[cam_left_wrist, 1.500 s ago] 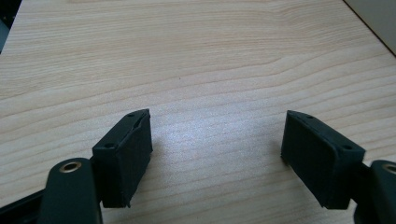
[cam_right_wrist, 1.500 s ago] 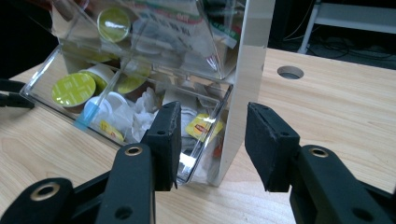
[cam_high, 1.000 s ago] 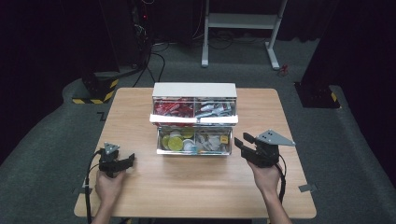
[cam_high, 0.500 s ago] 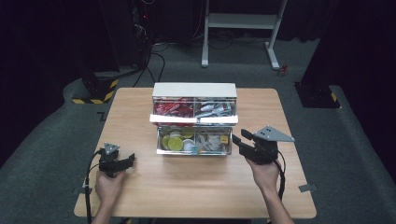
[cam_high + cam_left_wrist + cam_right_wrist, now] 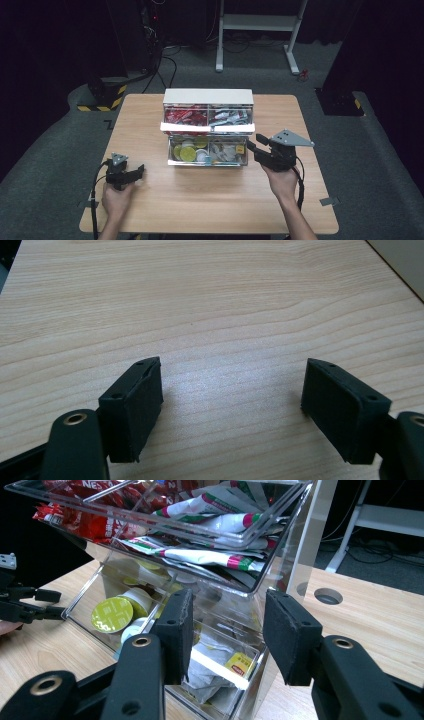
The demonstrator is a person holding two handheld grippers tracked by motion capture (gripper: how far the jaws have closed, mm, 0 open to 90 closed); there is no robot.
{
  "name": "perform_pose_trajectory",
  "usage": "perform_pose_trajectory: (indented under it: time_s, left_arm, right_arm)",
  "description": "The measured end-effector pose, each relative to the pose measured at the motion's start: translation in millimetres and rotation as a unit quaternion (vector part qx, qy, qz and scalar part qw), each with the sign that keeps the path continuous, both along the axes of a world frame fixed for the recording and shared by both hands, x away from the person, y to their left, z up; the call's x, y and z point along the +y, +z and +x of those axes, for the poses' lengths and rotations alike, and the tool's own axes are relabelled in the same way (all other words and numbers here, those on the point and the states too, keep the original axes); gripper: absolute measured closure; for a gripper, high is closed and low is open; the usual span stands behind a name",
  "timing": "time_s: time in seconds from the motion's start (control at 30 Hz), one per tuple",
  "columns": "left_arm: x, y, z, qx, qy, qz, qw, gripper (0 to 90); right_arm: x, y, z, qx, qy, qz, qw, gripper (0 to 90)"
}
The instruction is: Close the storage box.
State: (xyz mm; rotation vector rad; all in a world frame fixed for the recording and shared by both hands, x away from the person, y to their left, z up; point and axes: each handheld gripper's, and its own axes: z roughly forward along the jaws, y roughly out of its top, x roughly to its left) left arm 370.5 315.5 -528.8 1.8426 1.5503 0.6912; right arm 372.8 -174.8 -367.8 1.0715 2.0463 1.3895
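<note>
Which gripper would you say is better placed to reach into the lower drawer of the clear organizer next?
Probably the right gripper: its open jaws sit at the lower drawer by the tea bags. The left gripper, also open, rests over bare table, apart from it.

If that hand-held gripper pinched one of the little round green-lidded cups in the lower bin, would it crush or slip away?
The green-lidded cup looks like thin plastic under a foil lid, so a hard squeeze would probably dent it. It is round and lies tilted among others, so it may well roll or slide aside. It seems light for its size. The right hand-held gripper is open near the clear bin.
</note>
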Motion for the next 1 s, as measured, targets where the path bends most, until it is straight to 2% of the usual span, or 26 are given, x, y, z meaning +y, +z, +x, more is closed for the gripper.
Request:
perform_pose_trajectory:
  time_s: [0.27,0.53,0.73,1.0]
  left_arm:
    - [0.1,-0.1,0.0,-0.001,0.0,-0.001,1.0,24.6]
    - [0.0,0.0,0.0,0.0,0.0,0.0,1.0,24.6]
    - [-0.1,0.0,0.1,0.0,0.0,0.001,1.0,24.7]
    - [0.0,0.0,0.2,0.0,-0.001,0.001,1.0,24.7]
  right_arm:
    - [4.4,6.5,2.0,-0.009,0.0,-0.007,0.9999,57.5]
    - [6.5,11.9,4.9,-0.009,0.001,-0.012,0.9999,61.3]
    - [6.4,14.8,8.0,0.0,0.002,-0.012,0.9999,62.8]
    - [10.2,19.0,10.3,-0.004,0.006,-0.018,0.9998,64.0]
